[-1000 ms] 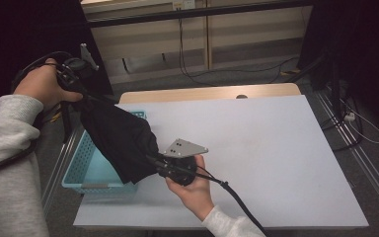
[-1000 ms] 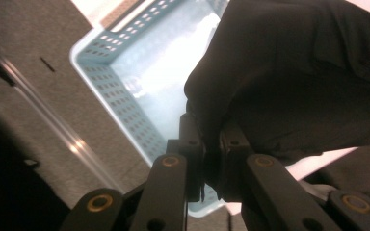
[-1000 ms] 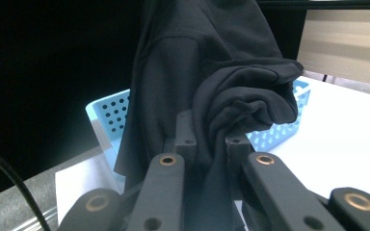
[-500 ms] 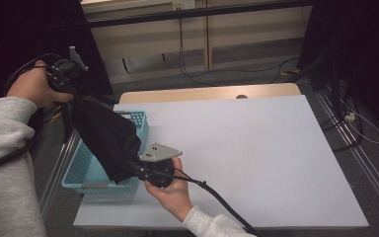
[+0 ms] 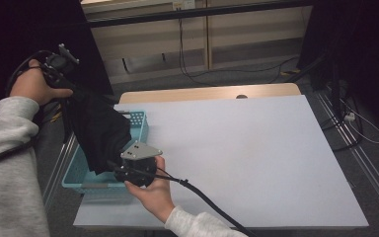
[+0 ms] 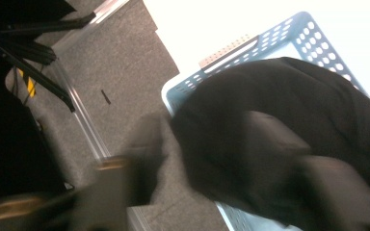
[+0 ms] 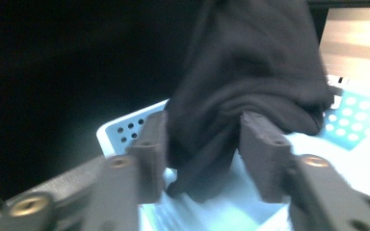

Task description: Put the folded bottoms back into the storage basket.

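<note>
grey carpet runs round a pale worktop [image 5: 256, 158] here, its wooden far edge showing beyond the white sheet, and dark curtains close off both sides of the room. cables trail over the floor behind, in front of a low pale wall panel, and metal rails run along the floor on either side. at the worktop's left edge sits a light blue perforated basket [image 5: 139, 123], and the black cloth [image 5: 98, 131] hangs into it, draped from up at the left down to the near corner. the left hand-held gripper [image 5: 61, 74] is held high off the worktop's left side, over the carpet; its jaws have just been opening, and its own blurred view can't settle whether they have let go of the cloth, so i cannot tell. the right hand-held gripper [image 7: 204, 144] is low at the basket's near end, jaws just opened and standing apart, with a fold of the cloth hanging loose between them.
</note>
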